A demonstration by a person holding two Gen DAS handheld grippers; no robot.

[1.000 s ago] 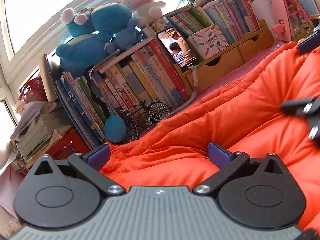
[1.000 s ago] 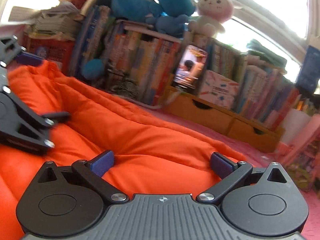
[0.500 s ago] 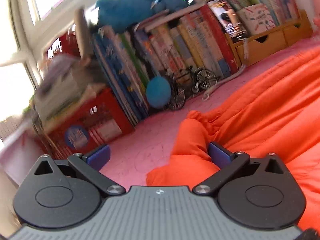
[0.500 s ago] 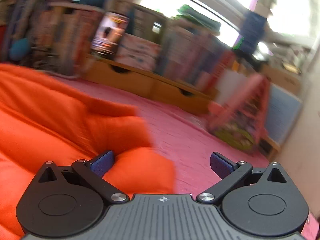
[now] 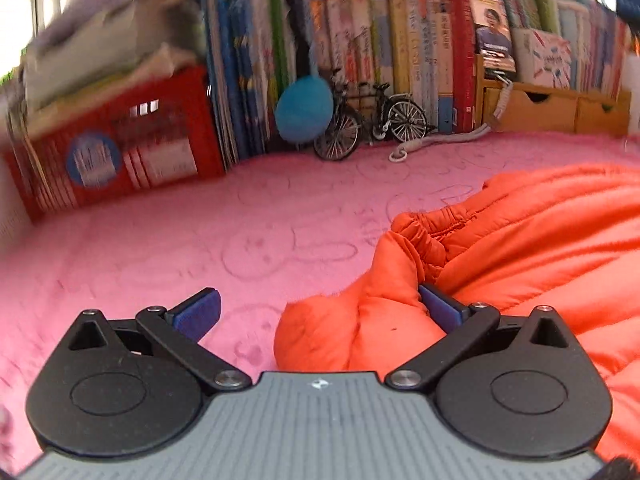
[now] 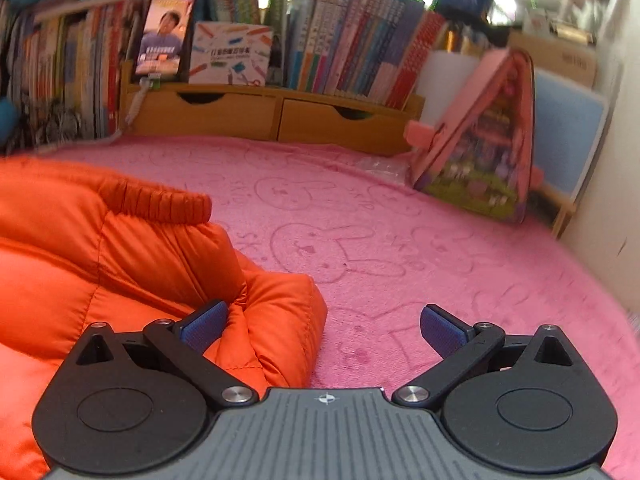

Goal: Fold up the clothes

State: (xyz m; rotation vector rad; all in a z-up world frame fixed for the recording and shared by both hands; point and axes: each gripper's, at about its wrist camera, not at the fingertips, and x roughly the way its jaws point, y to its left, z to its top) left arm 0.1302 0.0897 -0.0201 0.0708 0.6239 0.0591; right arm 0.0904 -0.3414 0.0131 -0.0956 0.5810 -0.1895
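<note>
A puffy orange jacket (image 5: 520,240) lies on the pink blanket (image 5: 200,240). In the left wrist view its left end bulges between the wide-apart jaws of my left gripper (image 5: 318,314), and an elastic cuff (image 5: 436,220) shows just beyond. My left gripper is open, its right pad (image 5: 440,308) against the fabric. In the right wrist view the jacket (image 6: 100,240) fills the left side, with a ribbed cuff (image 6: 160,200) on top. My right gripper (image 6: 324,326) is open too, its left pad (image 6: 204,322) touching a folded corner, its right pad over bare blanket (image 6: 400,240).
Books line the back in both views. A red crate (image 5: 120,148), a blue ball (image 5: 304,110) and a model bicycle (image 5: 372,120) stand at the blanket's far edge. Wooden drawers (image 6: 272,116) and a pink toy house (image 6: 480,144) stand at the right gripper's far side.
Both grippers have swung outward from the jacket's middle to its opposite ends and dropped low. The left now sees bare blanket on its left, the right on its right.
</note>
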